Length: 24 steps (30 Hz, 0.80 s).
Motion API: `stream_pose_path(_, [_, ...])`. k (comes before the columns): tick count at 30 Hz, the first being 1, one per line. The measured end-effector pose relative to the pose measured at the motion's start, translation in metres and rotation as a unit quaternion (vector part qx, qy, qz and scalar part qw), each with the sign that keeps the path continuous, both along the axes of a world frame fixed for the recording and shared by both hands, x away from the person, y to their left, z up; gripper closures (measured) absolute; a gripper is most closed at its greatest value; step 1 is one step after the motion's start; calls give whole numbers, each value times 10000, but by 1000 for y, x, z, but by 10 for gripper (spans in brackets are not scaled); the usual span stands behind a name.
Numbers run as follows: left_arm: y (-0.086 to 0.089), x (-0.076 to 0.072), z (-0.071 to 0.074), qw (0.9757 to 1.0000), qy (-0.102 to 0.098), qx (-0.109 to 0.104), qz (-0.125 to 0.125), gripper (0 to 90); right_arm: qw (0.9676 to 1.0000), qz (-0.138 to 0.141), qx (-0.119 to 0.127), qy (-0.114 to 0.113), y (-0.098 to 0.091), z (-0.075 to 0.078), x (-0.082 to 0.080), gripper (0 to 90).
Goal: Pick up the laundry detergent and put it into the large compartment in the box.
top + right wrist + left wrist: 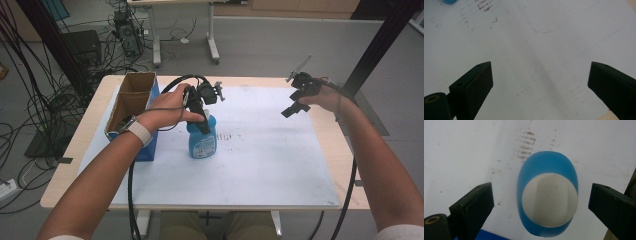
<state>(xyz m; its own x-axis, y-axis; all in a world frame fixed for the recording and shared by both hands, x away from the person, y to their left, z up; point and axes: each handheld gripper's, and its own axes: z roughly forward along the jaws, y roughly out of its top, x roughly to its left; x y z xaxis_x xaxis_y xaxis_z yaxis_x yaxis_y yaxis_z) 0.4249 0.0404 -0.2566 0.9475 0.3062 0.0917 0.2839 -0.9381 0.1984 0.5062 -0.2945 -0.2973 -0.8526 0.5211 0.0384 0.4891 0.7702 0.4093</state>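
Observation:
A blue bottle (pixel 202 141) with a white cap (pixel 549 200) stands upright on the white mat (pixel 260 165), left of the middle. My left gripper (pixel 201 121) hangs straight over it and points down. In the left gripper view that gripper (pixel 541 195) is open, one jaw on each side of the bottle (pixel 548 162) and neither touching it. My right gripper (pixel 295 103) hovers above the mat's far right part. It is open (pixel 540 75) with nothing between the jaws, and a sliver of the bottle (pixel 449 1) shows at the top left of its view.
An open cardboard box (pixel 131 100) with a blue side stands at the table's left edge, close to my left wrist. Brown smudges (pixel 232 136) mark the mat beside the bottle. Bare wooden table edge (pixel 345 150) runs along the right. Cables and desk legs lie on the floor beyond.

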Motion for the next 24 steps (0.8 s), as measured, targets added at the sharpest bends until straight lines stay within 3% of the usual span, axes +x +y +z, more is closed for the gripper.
stream_pose_path(24, [0,-1,0,10000,-13,-19,-23,64,10000,6,-3,-7,0,1,0,62])
